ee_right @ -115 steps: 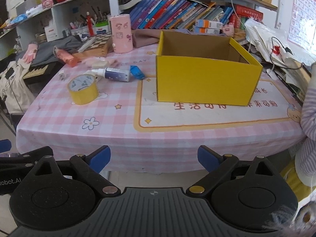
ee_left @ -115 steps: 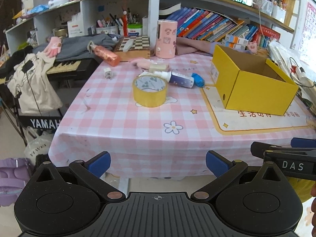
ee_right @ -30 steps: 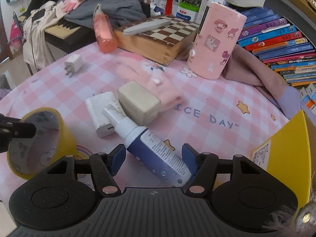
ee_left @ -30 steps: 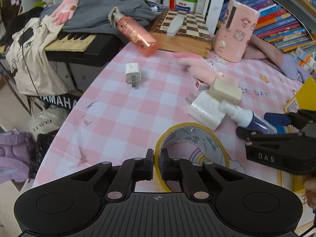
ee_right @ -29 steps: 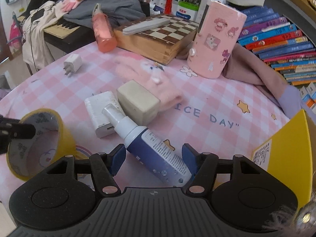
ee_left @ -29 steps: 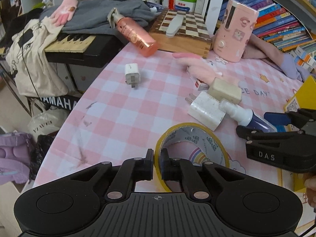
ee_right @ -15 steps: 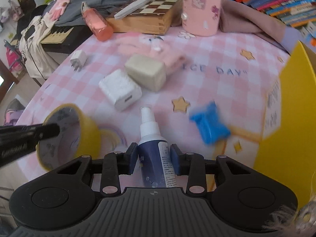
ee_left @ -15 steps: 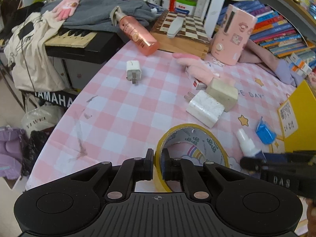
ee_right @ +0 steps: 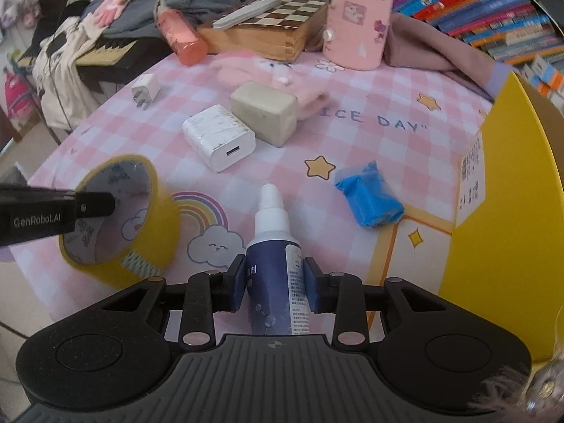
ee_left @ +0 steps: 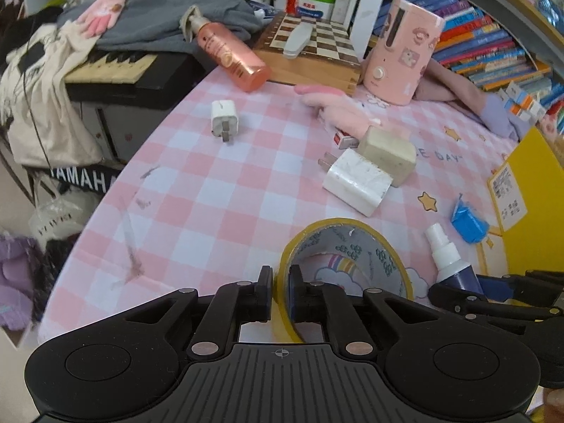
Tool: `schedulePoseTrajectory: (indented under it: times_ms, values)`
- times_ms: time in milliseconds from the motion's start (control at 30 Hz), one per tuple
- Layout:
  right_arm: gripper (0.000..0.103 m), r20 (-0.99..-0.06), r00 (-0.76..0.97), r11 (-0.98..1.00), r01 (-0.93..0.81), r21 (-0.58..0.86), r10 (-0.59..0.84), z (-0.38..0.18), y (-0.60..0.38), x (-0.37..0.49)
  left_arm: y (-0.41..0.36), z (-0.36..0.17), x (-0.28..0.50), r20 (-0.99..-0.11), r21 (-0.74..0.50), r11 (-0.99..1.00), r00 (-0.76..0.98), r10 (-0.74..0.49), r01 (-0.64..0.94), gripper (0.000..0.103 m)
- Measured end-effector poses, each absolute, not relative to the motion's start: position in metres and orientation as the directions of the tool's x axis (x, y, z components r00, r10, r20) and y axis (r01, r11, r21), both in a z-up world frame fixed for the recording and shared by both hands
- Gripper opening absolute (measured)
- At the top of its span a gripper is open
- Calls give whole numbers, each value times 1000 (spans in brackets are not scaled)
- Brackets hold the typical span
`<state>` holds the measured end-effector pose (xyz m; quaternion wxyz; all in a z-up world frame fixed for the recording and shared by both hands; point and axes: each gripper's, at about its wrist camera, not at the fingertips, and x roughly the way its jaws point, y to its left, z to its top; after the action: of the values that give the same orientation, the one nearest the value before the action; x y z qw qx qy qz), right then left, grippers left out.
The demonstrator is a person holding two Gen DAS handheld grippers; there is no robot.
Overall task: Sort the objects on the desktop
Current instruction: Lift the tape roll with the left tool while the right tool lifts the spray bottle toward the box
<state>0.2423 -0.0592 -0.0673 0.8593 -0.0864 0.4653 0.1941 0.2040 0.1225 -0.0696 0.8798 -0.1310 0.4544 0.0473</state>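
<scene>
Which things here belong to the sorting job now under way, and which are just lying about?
In the job: left gripper shut on the tape roll; right gripper closing on the spray bottle; yellow box.

Lying about: chessboard, books, grey clothes, keyboard.

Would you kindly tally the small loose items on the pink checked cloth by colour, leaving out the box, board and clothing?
White chargers: 2
Yellow tape roll: 1
Navy spray bottle: 1
Blue packet: 1
Beige block: 1
Total: 6
</scene>
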Motion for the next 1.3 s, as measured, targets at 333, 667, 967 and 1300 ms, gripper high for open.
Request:
schedulePoseTrajectory:
  times_ms: [333, 667, 967, 1300]
  values:
    - [30, -788, 553, 931, -359, 66, 269, -43, -65, 228, 135, -49, 181, -771, -333, 916, 624, -129, -222, 7]
    - [30, -732, 620, 945, -309, 104, 283, -13, -68, 203, 140, -20, 160, -700, -389, 908, 690, -184, -152, 7]
    - [30, -696, 665, 955, -273, 113, 272, 9, -71, 160, 148, -7, 125, -666, -457, 883, 699, -261, -107, 7]
    - [30, -668, 707, 973, -177, 149, 232, 20, -81, 103, 141, 4, 88, -639, -503, 864, 678, -364, -9, 7]
